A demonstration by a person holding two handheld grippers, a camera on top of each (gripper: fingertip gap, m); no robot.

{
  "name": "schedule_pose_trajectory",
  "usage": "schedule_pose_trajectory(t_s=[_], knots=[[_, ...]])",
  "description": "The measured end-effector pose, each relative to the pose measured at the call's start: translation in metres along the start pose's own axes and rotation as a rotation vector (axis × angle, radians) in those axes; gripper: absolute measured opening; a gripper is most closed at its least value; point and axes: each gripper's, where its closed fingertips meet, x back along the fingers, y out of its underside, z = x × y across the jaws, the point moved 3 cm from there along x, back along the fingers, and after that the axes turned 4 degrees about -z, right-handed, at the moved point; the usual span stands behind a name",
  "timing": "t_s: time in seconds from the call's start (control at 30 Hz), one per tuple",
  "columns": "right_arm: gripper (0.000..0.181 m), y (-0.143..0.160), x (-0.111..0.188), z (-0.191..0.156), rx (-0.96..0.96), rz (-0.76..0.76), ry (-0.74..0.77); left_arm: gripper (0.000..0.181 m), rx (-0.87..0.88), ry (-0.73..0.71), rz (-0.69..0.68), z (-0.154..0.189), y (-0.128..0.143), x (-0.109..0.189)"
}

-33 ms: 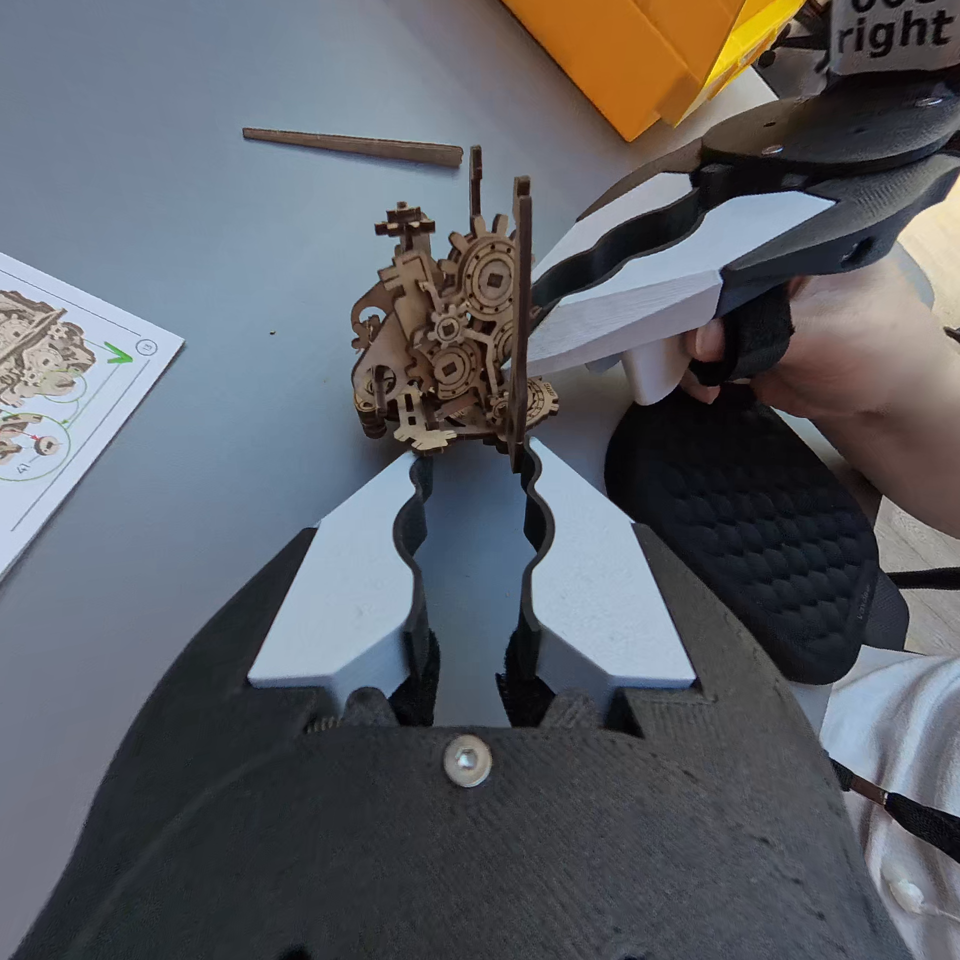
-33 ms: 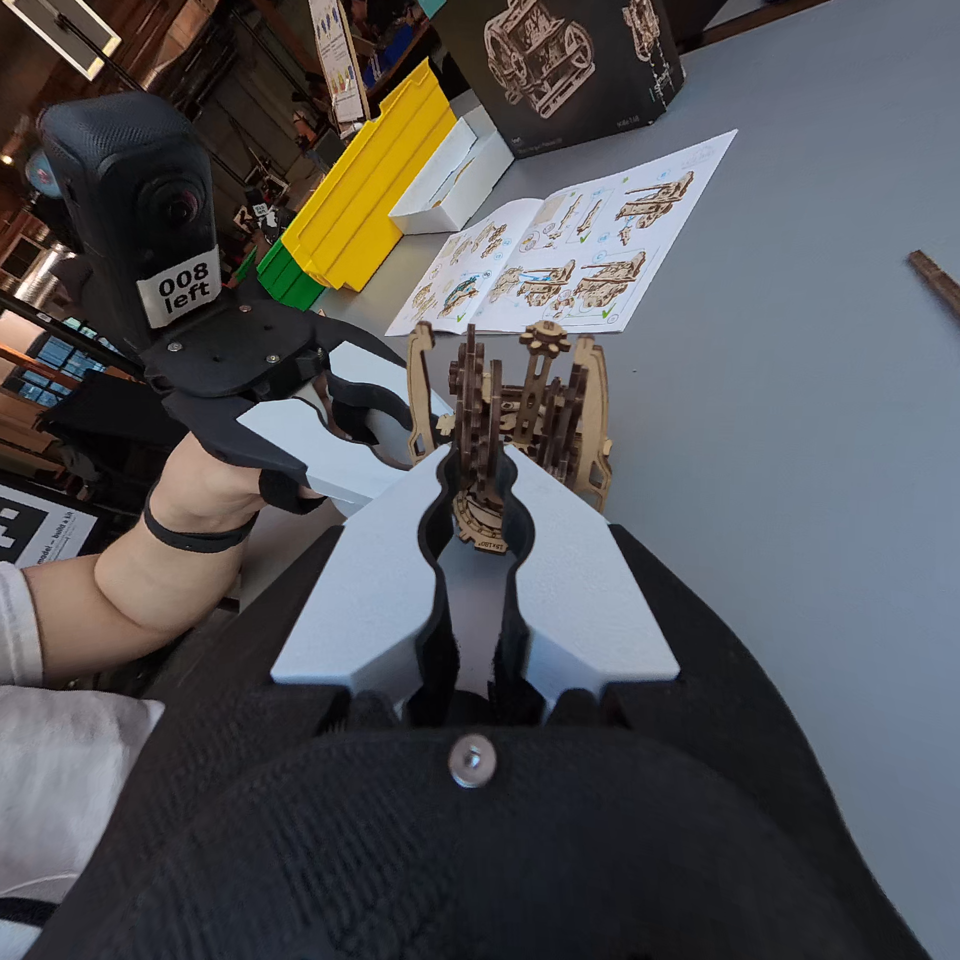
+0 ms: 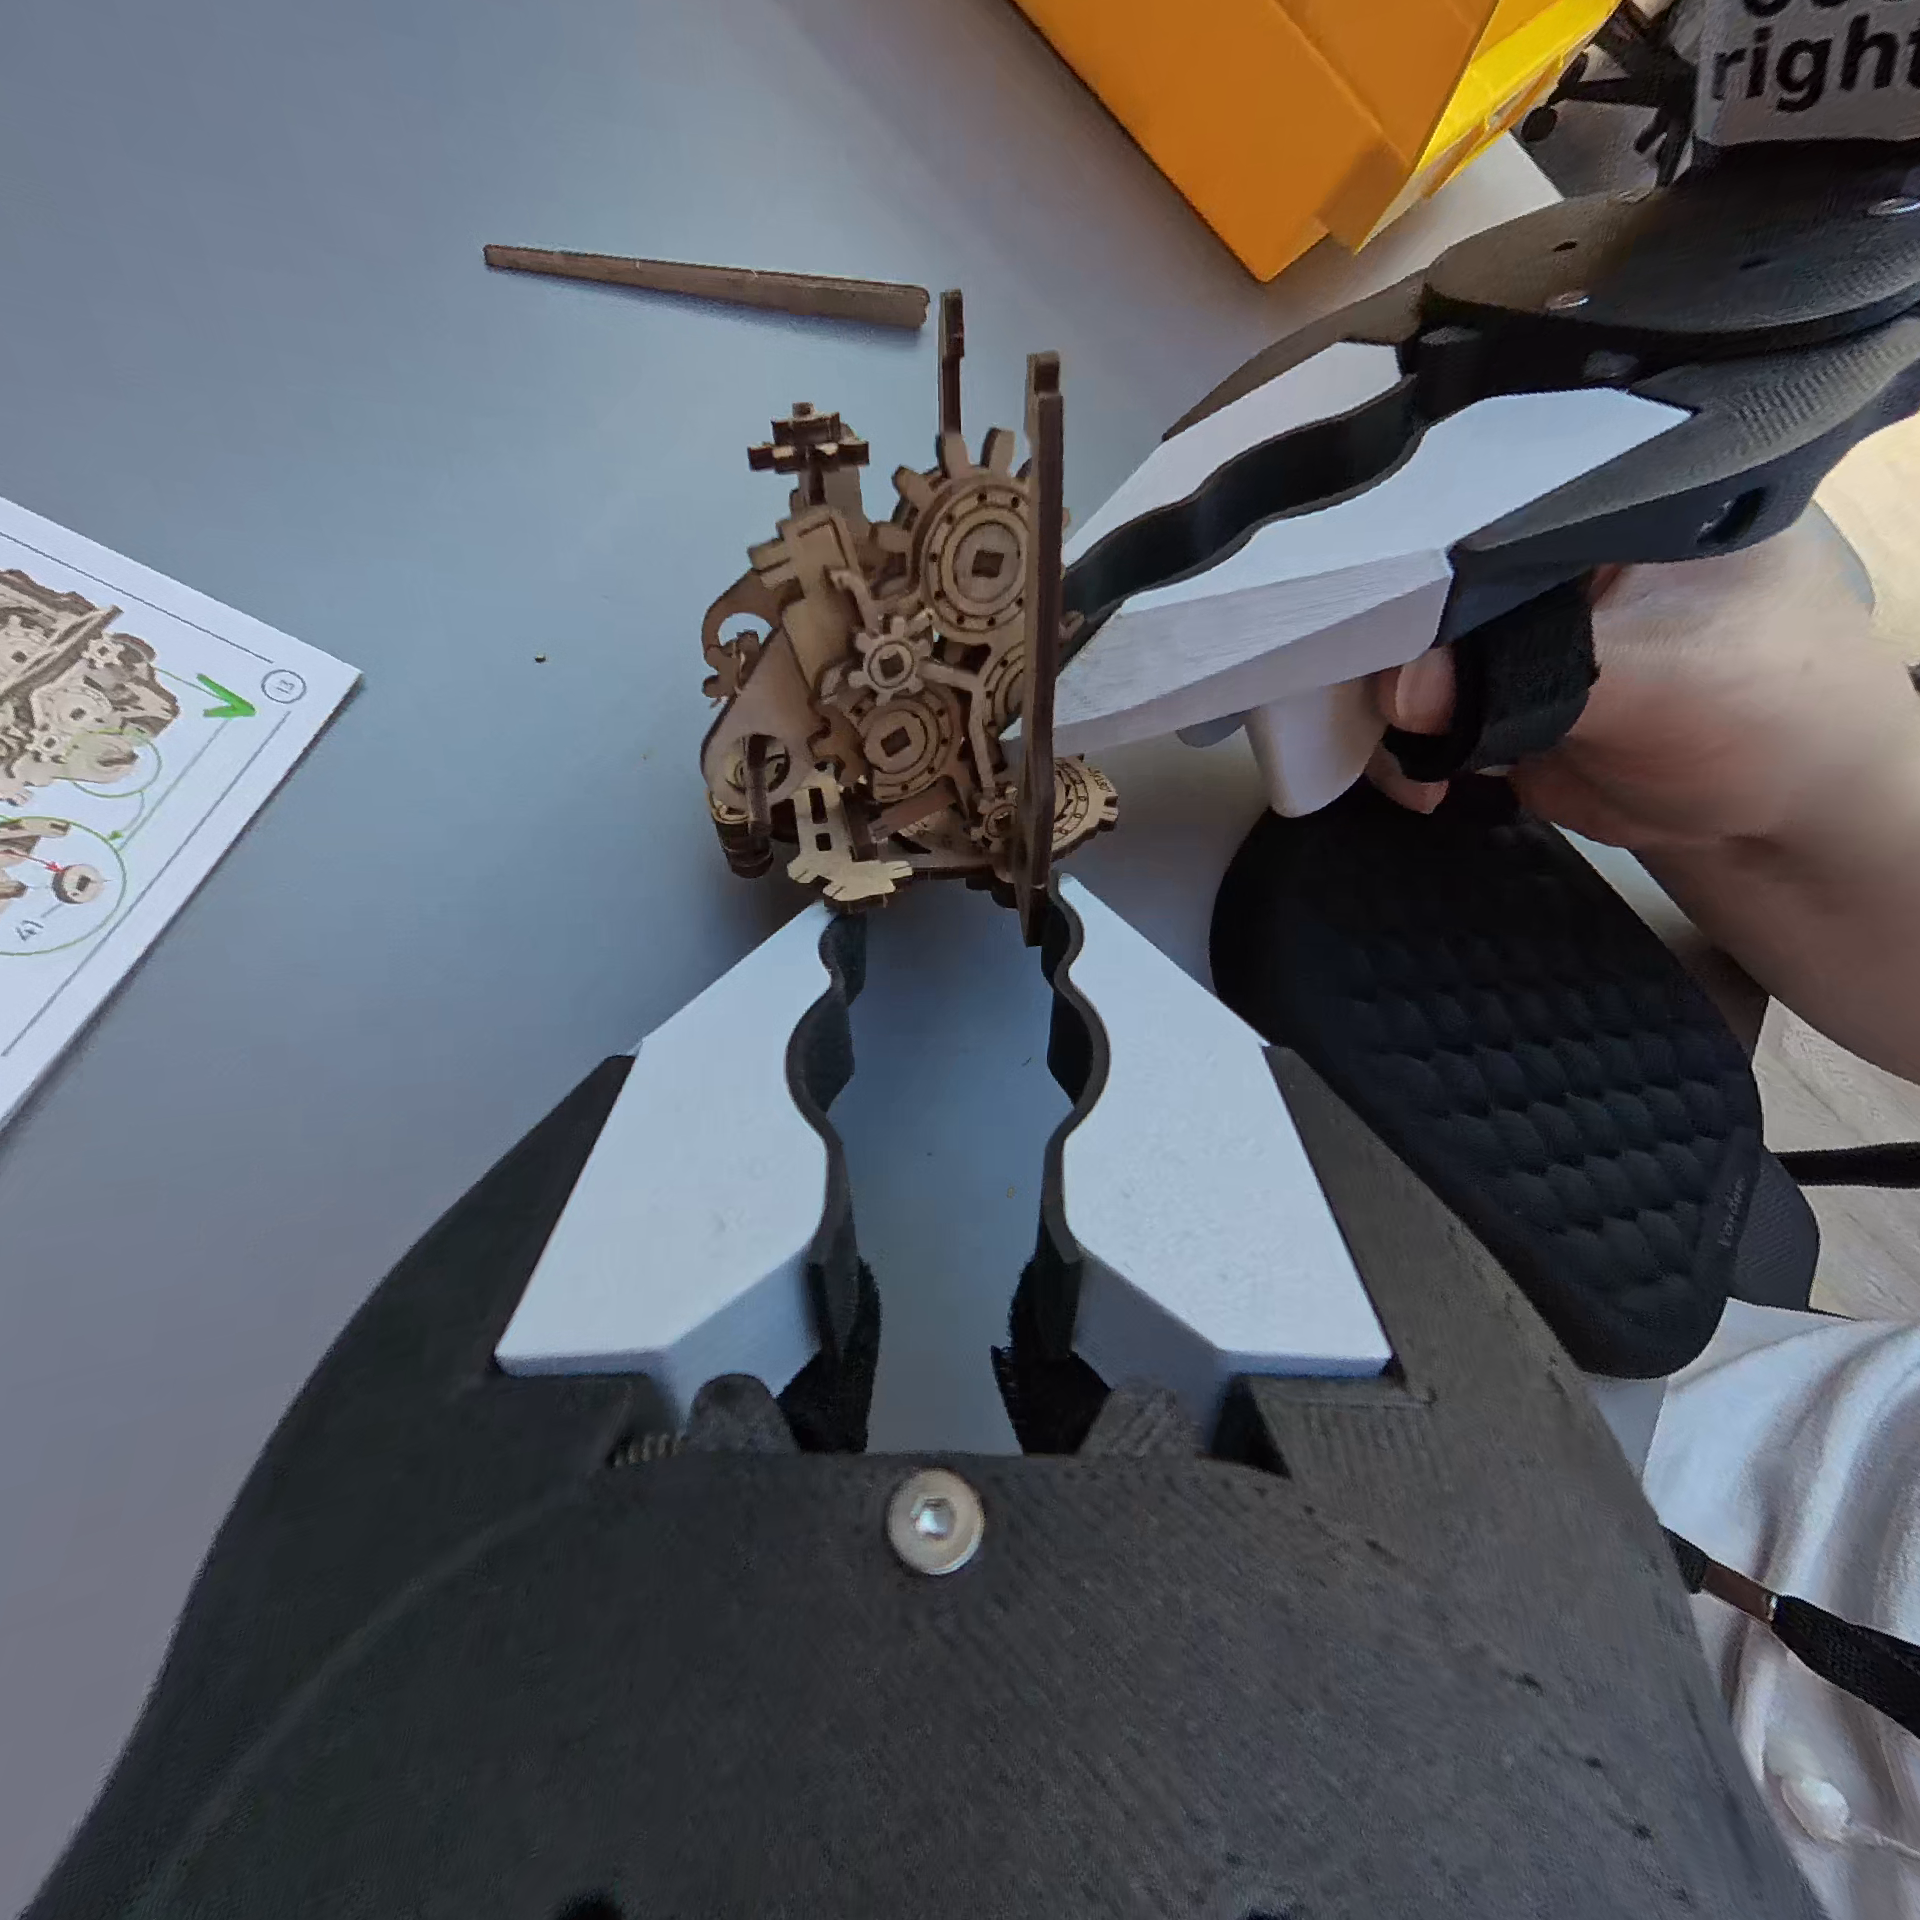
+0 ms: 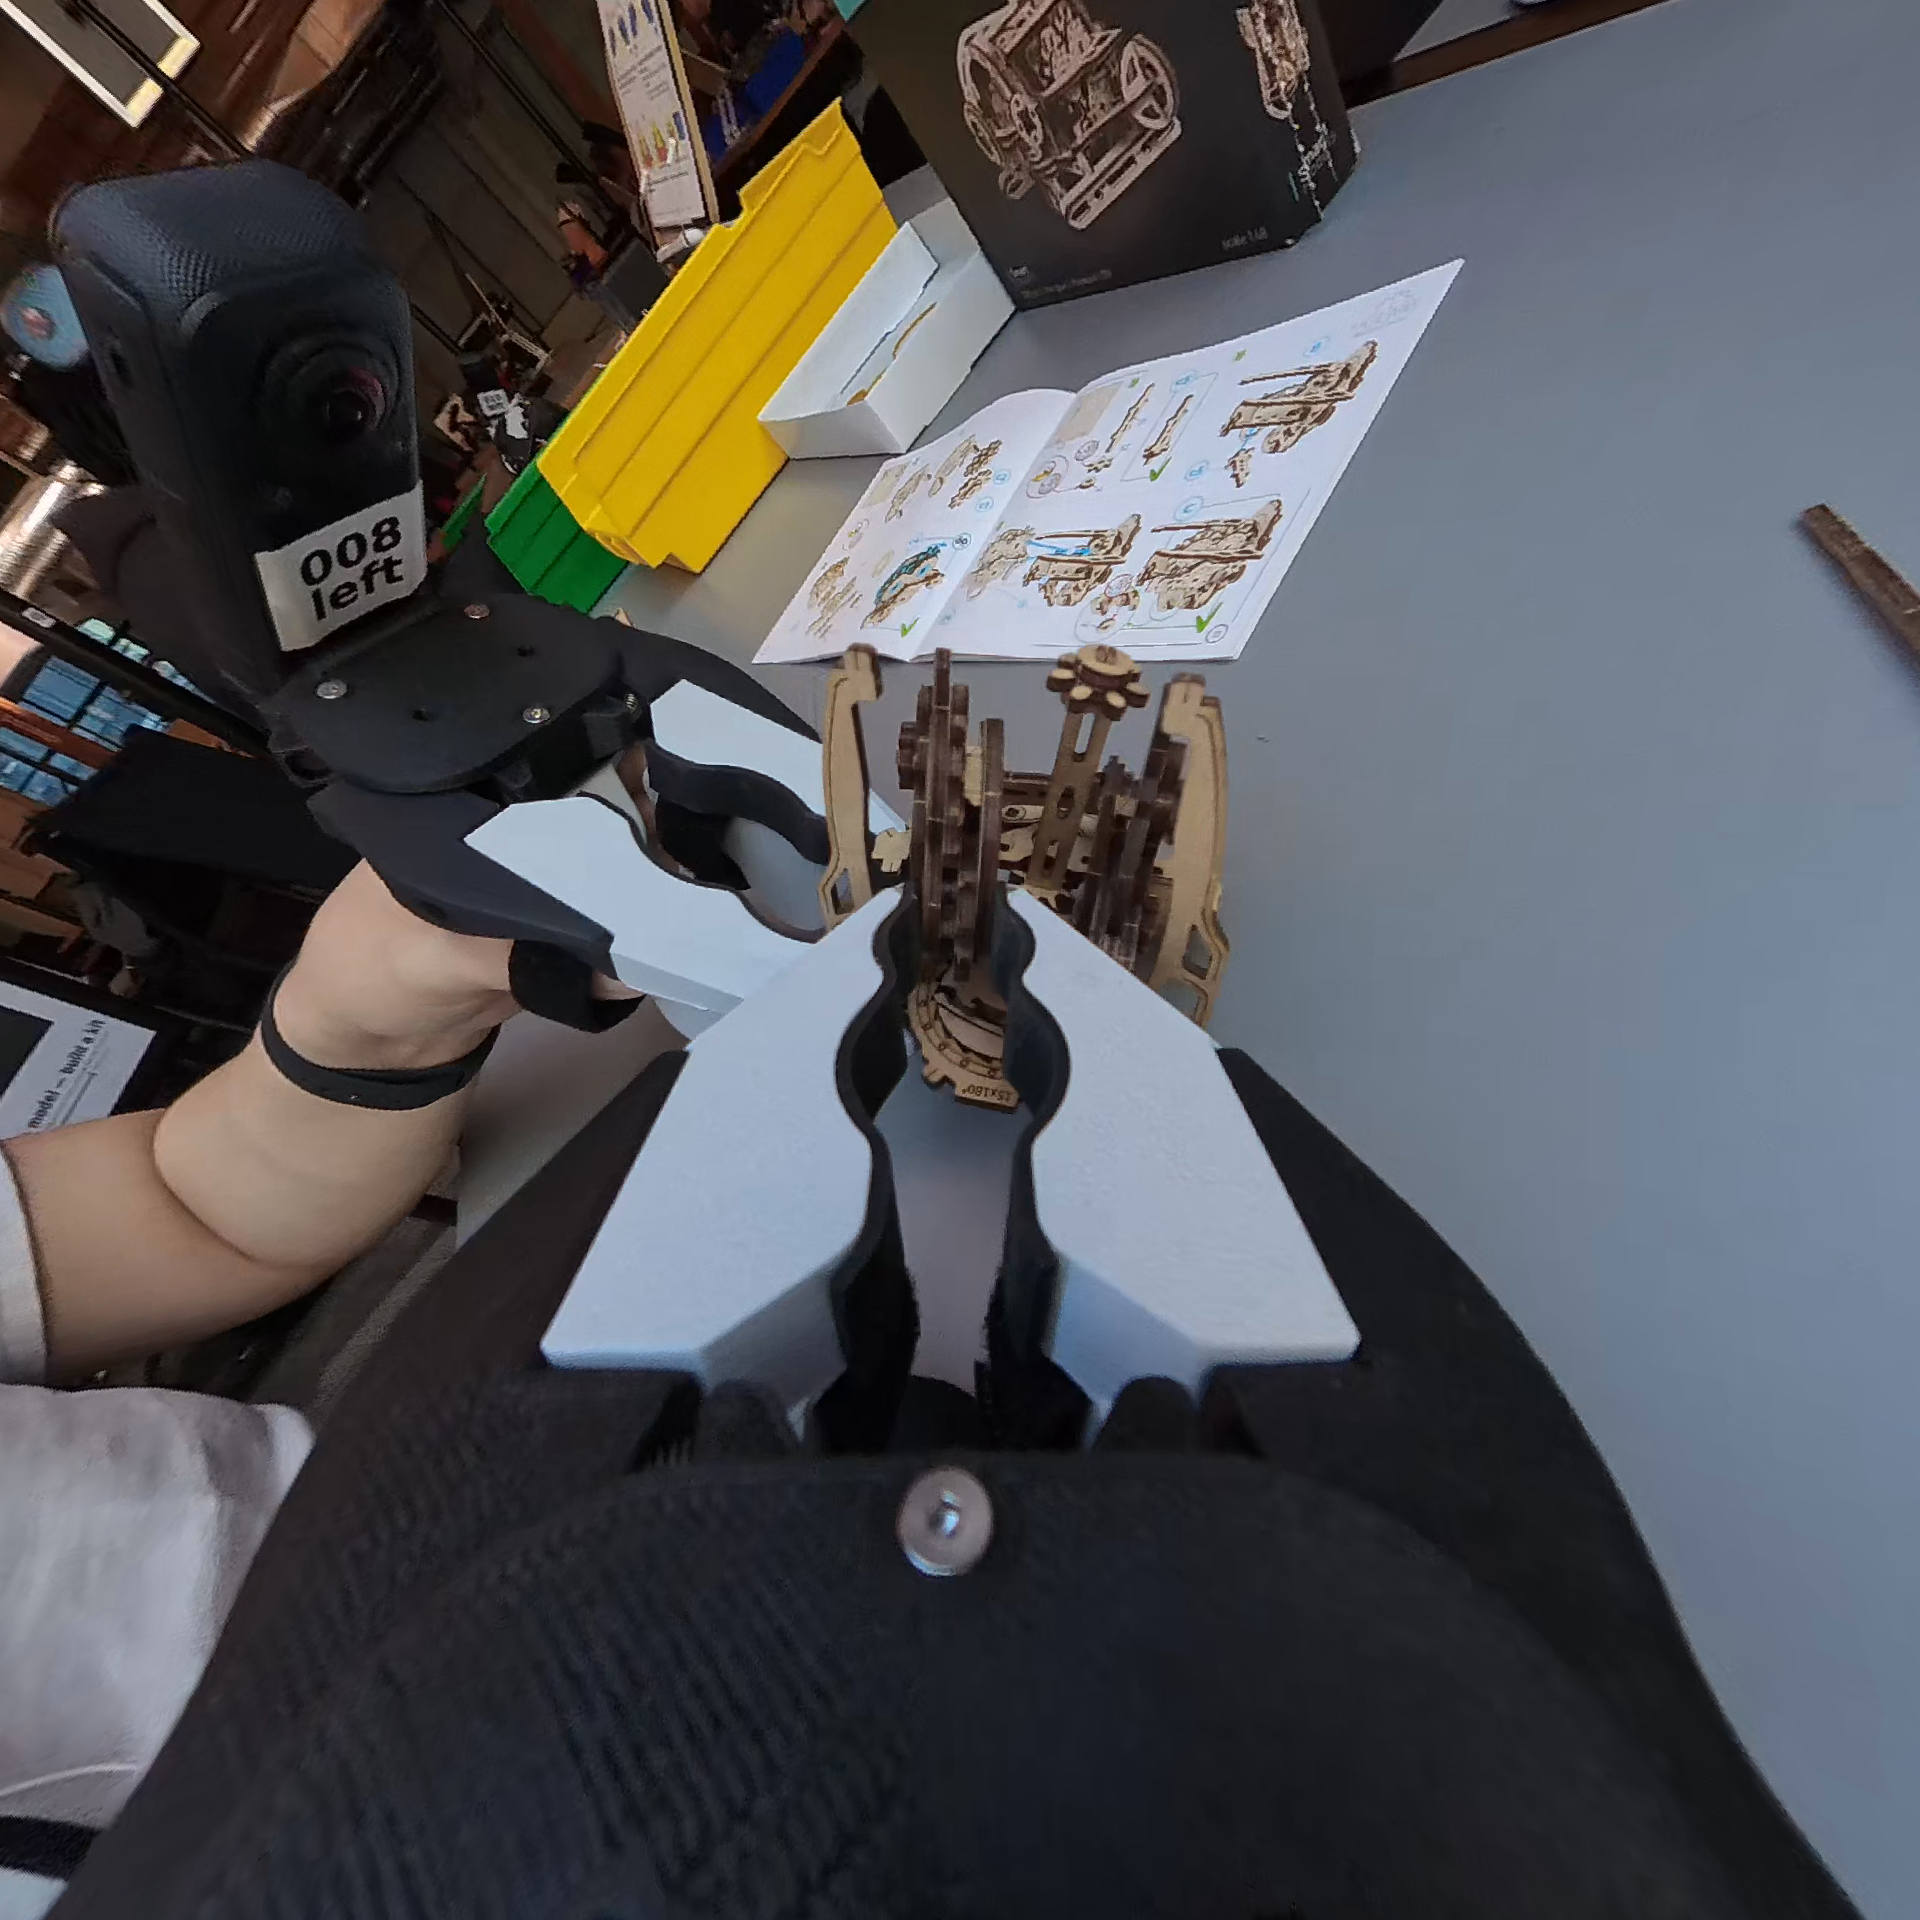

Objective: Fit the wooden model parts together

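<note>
A partly built wooden model [image 3: 894, 675] with gears and side plates stands on the grey table [image 3: 364, 364]. It also shows in the right wrist view [image 4: 1049, 800]. My right gripper [image 4: 956, 920] is shut on the model's gear stack from the near side. In the left wrist view it [image 3: 1065, 644] reaches in from the right, behind a dark upright plate. My left gripper [image 3: 940, 914] is open, its tips right at the model's base, the right tip touching the dark plate. In the right wrist view it [image 4: 810, 883] sits by the model's left side plate.
A loose dark wooden stick [image 3: 707, 286] lies beyond the model. An open instruction booklet [image 4: 1122, 499] lies on the table, with yellow bins [image 4: 707, 364], a small white box [image 4: 883, 384] and a black kit box [image 4: 1122, 125] behind it. A black textured pad [image 3: 1486, 1060] lies under the right hand. Only a small space, under 4 cm, lies between the two pairs of fingers. Both grippers' tips are roughly 15 cm from the loose dark wooden stick [image 3: 707, 286].
</note>
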Motion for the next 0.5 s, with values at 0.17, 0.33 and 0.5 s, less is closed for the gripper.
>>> schedule_pose_trajectory(t_s=[0.17,0.33,0.5], knots=[[0.012,0.0049,-0.0024,0.0011,0.015,-0.038,0.05,0.032,0.066,0.057,0.002,0.0011,0.0067,-0.0061],[0.012,0.0084,-0.004,0.0017,-0.011,-0.133,0.011,0.032,0.142,0.142,0.024,0.0009,0.0103,-0.0034],[0.012,0.0059,-0.0069,-0.0011,0.013,-0.167,0.046,0.032,0.191,0.182,0.038,-0.0002,0.0111,-0.0023]])
